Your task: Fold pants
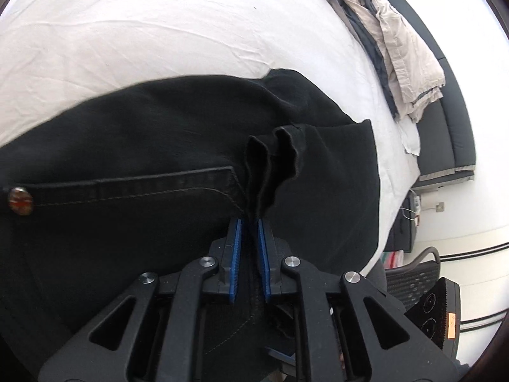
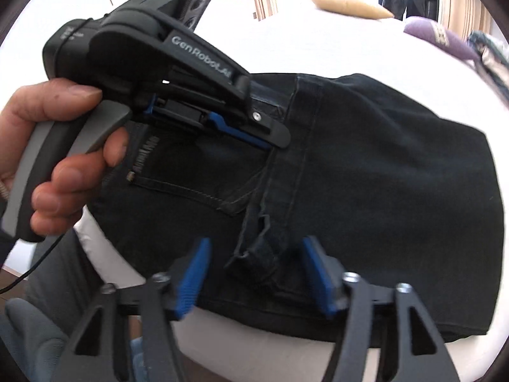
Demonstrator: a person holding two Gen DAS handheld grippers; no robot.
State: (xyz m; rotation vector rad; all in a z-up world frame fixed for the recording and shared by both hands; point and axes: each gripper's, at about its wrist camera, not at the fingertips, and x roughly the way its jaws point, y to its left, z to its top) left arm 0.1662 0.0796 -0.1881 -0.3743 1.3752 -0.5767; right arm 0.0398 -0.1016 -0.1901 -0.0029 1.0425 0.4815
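Left wrist view: left gripper [image 1: 250, 222], jaws pressed nearly together, pinches a ruffled edge of the black pants [image 1: 133, 146], which lie folded over on the white bed [image 1: 159, 31]. Right wrist view: right gripper [image 2: 256, 245] stands spread, its pads clear of the small cloth loop [image 2: 259, 254] that lies between them; a hand [image 2: 60, 159] holds the left tool. Risk: the left pinch takes only a narrow bite of cloth, so a pull may let the layers slip out and spoil the fold; the right jaws may catch the loop alone instead of the full hem. Legible writing: "GenRobot.AI" on the left tool's arm [image 2: 203, 57]; the white lettering beside the pocket [image 2: 222, 191] is probably a brand tab, too blurred to read.
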